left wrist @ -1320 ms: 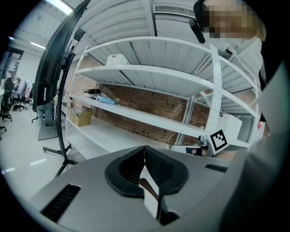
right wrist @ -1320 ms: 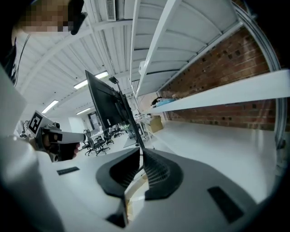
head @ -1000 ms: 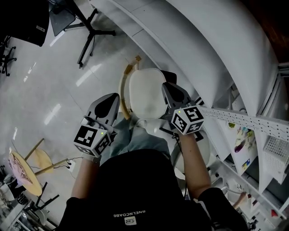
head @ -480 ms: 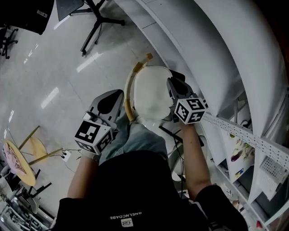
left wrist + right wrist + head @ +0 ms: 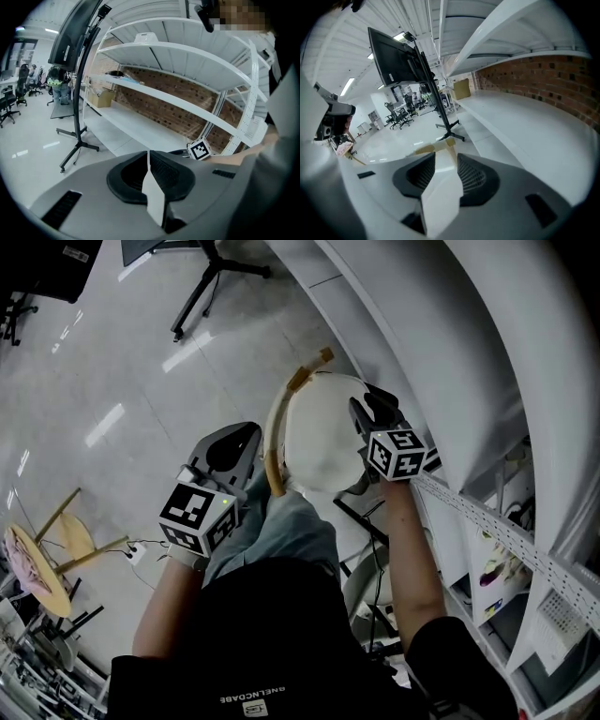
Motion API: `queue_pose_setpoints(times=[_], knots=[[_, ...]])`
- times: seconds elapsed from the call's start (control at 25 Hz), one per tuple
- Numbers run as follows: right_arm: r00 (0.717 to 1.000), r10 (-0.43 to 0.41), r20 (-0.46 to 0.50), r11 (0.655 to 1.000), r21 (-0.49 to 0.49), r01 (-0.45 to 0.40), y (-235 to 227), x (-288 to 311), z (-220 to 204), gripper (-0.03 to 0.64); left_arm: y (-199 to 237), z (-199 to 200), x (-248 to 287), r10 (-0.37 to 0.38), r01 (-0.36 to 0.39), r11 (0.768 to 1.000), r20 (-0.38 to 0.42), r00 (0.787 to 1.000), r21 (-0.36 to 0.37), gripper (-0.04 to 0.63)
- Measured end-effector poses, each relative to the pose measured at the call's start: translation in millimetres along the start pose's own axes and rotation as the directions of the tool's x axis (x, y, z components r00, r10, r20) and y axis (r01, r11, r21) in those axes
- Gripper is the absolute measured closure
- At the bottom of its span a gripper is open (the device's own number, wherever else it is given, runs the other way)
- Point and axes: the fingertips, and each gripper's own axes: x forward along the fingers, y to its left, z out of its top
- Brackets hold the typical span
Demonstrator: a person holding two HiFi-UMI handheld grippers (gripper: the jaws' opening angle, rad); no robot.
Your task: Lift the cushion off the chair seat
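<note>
Reaching: right gripper at right edge of cushion, fingers opening, nothing pinched.
Left gripper: fingers clenched, empty, beside chair.
Cushion: on the seat.
Next: likely close on cushion rim, lift.

White tiered shelving unit, curved, running from 12 to 4 o'clock in the head view. It has a perforated white upright at 4 o'clock, with papers with coloured print on a shelf below it. Brick wall behind the shelves. Cardboard box on a shelf, at 9 o'clock in the left gripper view. Dark monitor on a black floor stand with splayed feet, at 11 o'clock in the head view. Glossy pale floor. Low wooden stool at 8 o'clock, with a small white socket block on the floor near it. Office chairs, far off.
</note>
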Motion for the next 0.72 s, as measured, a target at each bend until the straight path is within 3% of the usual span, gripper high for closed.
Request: queue_pose_setpoints(times=[0.2, 0.44, 0.72], knots=[[0.995, 0.014, -0.097, 0.999, -0.029, -0.017, -13.8, 28.3, -28.2, 0.459, 14.7, -12.2, 5.7, 0.016, -0.016, 1.0, -0.039, 0.999, -0.007, 0.58], [0.983, -0.008, -0.183, 0.999, -0.053, -0.002, -36.0, 60.0, -53.8, 0.372, 27.4, -20.2, 10.9, 0.02, -0.02, 1.0, -0.07, 0.997, 0.001, 0.58], [0.963, -0.022, -0.27, 0.998, -0.068, 0.004, -62.4, 98.0, -84.5, 0.329, 33.8, -39.5, 23.3, 0.027, -0.029, 0.999, -0.097, 0.995, -0.018, 0.58]])
